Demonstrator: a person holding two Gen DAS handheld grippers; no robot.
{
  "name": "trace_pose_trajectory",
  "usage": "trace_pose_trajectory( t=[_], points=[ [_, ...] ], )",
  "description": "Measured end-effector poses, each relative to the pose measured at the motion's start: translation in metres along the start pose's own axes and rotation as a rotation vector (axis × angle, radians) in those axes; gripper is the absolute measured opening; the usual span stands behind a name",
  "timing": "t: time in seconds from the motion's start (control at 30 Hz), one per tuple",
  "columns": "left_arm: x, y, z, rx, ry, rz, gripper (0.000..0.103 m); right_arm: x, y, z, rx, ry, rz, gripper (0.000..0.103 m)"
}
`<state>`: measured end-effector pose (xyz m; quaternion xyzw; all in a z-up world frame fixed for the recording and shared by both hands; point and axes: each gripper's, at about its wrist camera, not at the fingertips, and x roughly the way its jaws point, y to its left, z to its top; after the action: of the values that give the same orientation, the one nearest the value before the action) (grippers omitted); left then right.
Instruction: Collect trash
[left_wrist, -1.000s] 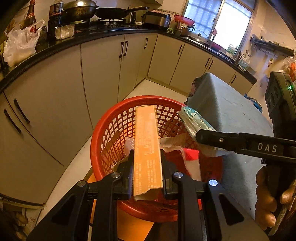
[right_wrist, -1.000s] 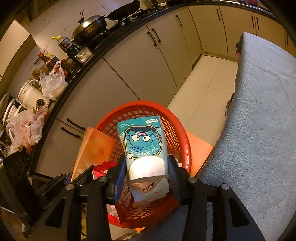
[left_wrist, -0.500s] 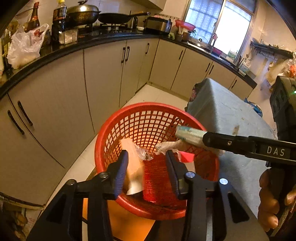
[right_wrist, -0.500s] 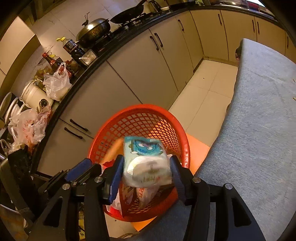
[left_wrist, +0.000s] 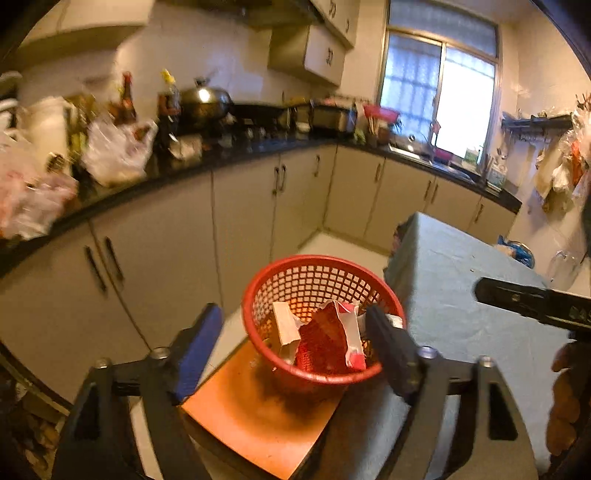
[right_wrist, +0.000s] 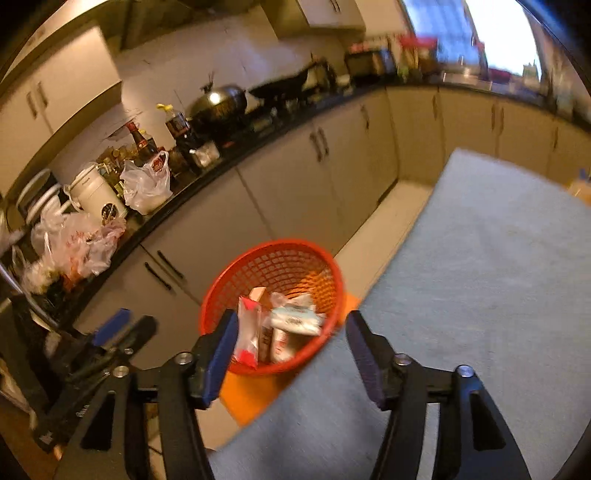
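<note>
A red mesh basket (left_wrist: 317, 273) stands on an orange stool (left_wrist: 258, 417) beside the grey-clothed table (left_wrist: 454, 280). It holds trash: a red and white wrapper (left_wrist: 332, 339), a cardboard piece (left_wrist: 284, 325), and in the right wrist view a teal tissue pack (right_wrist: 295, 321) and a red carton (right_wrist: 249, 332). My left gripper (left_wrist: 295, 343) is open and empty, above and in front of the basket. My right gripper (right_wrist: 291, 350) is open and empty, over the table edge next to the basket (right_wrist: 273, 266).
A black counter (left_wrist: 221, 155) with bottles, a wok (left_wrist: 205, 98) and plastic bags (left_wrist: 114, 151) runs along the beige cabinets (left_wrist: 240, 221). The right gripper's arm (left_wrist: 532, 299) reaches in over the table. A window (left_wrist: 439, 92) lights the far corner.
Both grippers opened and let go: the cardboard strip and the tissue pack dropped into the basket. Both grippers then pulled back and up from it.
</note>
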<state>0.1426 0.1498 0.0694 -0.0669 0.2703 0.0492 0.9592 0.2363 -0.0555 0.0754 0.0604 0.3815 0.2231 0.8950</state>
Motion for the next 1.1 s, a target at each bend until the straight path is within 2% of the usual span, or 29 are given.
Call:
trace_pose_trajectory(
  t=[0.07, 0.13, 0.17, 0.27, 0.5, 0.57, 1.1],
  points=[
    [-0.024, -0.008, -0.009, 0.016, -0.062, 0.044, 0.086, -0.021, 0.003, -0.013, -0.035, -0.042, -0.047, 0.075],
    [-0.04, -0.015, -0.019, 0.029, -0.085, 0.072, 0.092, -0.043, 0.003, -0.031, -0.05, -0.081, -0.1, 0.077],
    [-0.048, -0.018, -0.024, 0.033, -0.092, 0.075, 0.093, -0.052, 0.003, -0.04, -0.058, -0.099, -0.117, 0.079],
    [-0.058, -0.026, -0.038, 0.055, -0.078, 0.093, 0.093, -0.076, 0.003, -0.068, -0.081, -0.149, -0.202, 0.081],
    [-0.058, -0.04, -0.059, 0.101, -0.04, 0.123, 0.093, -0.1, 0.002, -0.107, -0.107, -0.197, -0.305, 0.084],
    [-0.054, -0.042, -0.061, 0.11, -0.02, 0.122, 0.093, -0.099, 0.003, -0.111, -0.118, -0.186, -0.299, 0.084],
    [-0.045, -0.04, -0.065, 0.113, 0.001, 0.124, 0.093, -0.091, 0.011, -0.116, -0.142, -0.153, -0.284, 0.085]
  ],
)
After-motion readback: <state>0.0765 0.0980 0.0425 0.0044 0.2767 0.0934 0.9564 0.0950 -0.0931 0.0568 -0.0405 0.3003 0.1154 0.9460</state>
